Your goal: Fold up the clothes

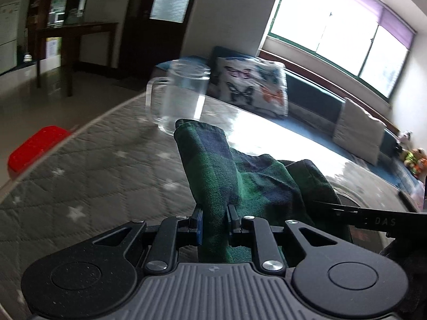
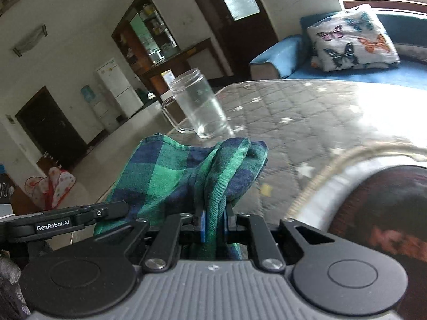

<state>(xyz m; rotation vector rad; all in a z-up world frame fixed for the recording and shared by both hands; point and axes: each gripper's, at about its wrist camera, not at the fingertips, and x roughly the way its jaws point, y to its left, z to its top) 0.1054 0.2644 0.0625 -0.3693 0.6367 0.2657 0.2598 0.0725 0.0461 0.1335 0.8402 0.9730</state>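
Now | left gripper (image 1: 214, 214) jaws clamped on green-navy plaid cloth (image 1: 213, 165) | right gripper (image 2: 215, 217) jaws likewise (bunched fold) | cloth lifted above quilted worktop (image 2: 307, 112) | glass mug (image 1: 180, 97) behind.

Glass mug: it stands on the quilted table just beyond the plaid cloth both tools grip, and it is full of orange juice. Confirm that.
Not quite. The glass mug looks clear, with no orange juice in it; the right wrist view shows the room through it. The rest holds: it stands on the quilted table beyond the plaid cloth, which the left tool and right tool both grip.
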